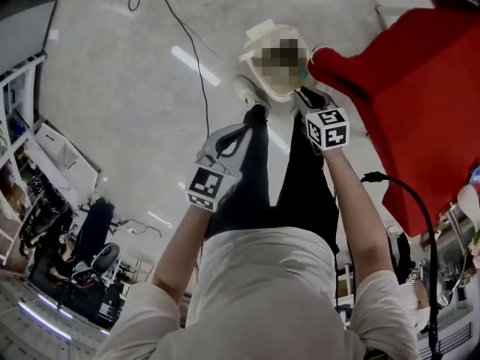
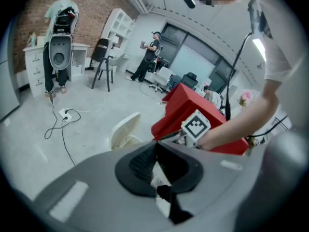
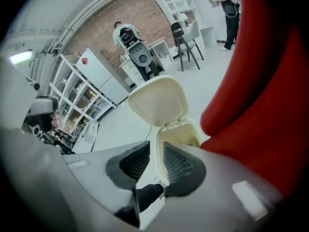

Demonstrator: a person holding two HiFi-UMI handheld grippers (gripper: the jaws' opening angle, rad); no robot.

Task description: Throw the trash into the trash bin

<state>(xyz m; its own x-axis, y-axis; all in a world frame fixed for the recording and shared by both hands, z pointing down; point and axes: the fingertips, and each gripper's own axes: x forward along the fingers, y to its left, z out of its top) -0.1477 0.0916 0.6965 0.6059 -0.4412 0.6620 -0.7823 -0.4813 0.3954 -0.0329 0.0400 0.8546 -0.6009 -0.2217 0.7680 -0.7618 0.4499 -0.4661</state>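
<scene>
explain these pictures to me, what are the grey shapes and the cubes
No robot here: a person holds a grasping tool in each hand. The head view looks down from the person's head, past the legs to the floor; the marker cubes are part of the tools. The other two views come from a camera riding on each tool, so the grey shapes are its own jaws. The right tool is open and empty, pointing at a cream trash bin with its lid up. The left tool is shut; I see no trash in it. A large red object stands beside the bin.
</scene>
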